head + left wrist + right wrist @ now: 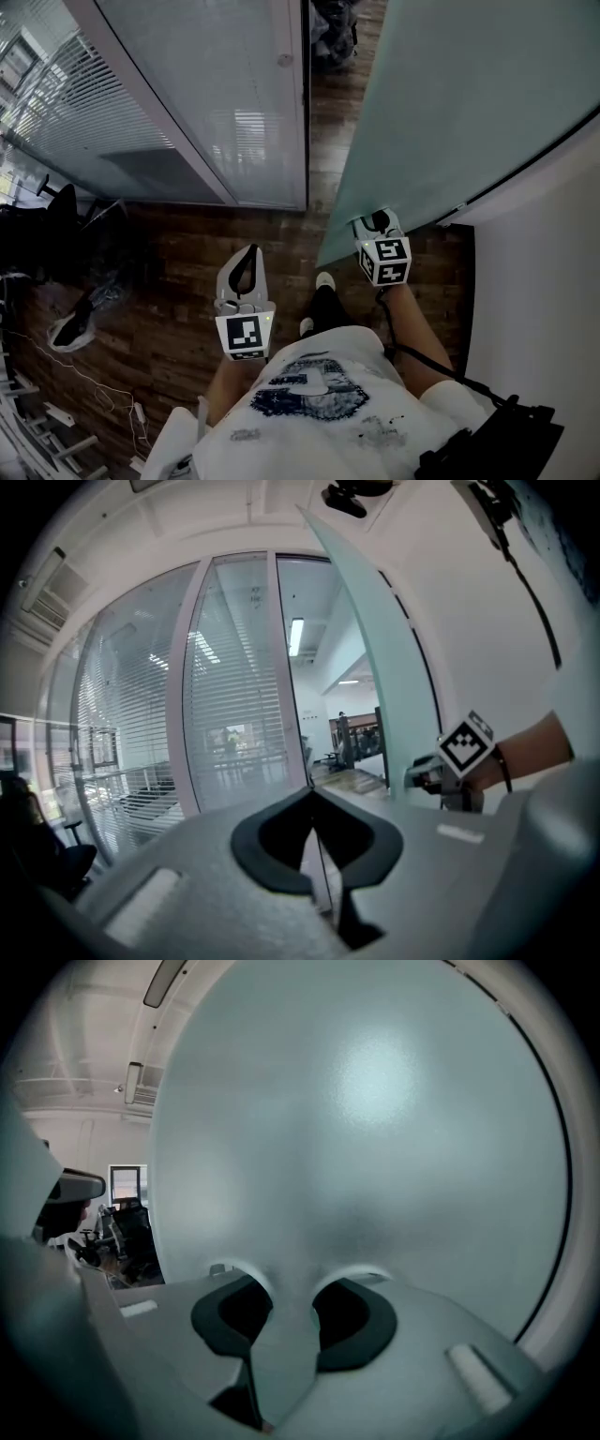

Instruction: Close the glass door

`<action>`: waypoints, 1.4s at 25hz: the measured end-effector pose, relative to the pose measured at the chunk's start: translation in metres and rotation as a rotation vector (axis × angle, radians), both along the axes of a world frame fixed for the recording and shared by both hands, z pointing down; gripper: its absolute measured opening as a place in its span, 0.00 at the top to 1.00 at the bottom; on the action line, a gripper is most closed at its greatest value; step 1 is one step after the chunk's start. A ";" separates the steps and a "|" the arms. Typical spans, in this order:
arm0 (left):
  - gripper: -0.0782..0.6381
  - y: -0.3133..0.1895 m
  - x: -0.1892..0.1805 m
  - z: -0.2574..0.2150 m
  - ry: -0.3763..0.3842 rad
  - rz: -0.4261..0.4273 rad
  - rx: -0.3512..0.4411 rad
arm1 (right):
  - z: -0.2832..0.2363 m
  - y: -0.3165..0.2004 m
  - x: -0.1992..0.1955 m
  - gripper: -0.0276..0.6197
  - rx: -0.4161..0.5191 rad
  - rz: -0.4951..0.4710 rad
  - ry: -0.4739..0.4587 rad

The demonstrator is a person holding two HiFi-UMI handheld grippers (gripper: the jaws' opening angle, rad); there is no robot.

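Dark wood floor (pixel 187 272), blinded glass partitions (pixel 216 103)

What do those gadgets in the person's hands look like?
Both the left gripper and right gripper are pale grey, with two jaws lined by dark looped pads. Each carries a white cube printed with black square markers. A black cable trails from the right one. The person wears a white T-shirt with a dark blue print.
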State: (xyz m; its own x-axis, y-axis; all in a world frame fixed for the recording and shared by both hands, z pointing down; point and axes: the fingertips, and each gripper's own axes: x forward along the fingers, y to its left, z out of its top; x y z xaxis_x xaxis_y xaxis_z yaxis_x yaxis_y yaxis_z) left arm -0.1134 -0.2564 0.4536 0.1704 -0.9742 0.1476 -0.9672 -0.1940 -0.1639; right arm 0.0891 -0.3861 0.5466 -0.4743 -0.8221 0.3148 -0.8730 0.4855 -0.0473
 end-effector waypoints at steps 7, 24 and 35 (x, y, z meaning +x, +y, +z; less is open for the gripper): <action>0.89 -0.048 -0.016 0.003 -0.006 -0.056 -0.016 | -0.002 -0.046 -0.016 0.77 0.027 0.061 0.001; 0.89 -0.159 -0.012 -0.015 -0.065 -0.079 -0.002 | -0.006 -0.129 -0.044 0.77 0.097 0.093 -0.016; 0.89 -0.182 -0.030 -0.010 -0.056 -0.170 -0.009 | -0.002 -0.170 -0.045 0.77 0.098 0.146 -0.004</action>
State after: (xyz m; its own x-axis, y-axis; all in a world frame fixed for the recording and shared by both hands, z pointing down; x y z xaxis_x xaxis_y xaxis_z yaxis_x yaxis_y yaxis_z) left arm -0.1435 -0.4380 0.4439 -0.0057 -0.9869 0.1610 -0.9755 -0.0299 -0.2180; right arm 0.0440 -0.5562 0.5451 -0.3485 -0.9091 0.2284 -0.9345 0.3557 -0.0101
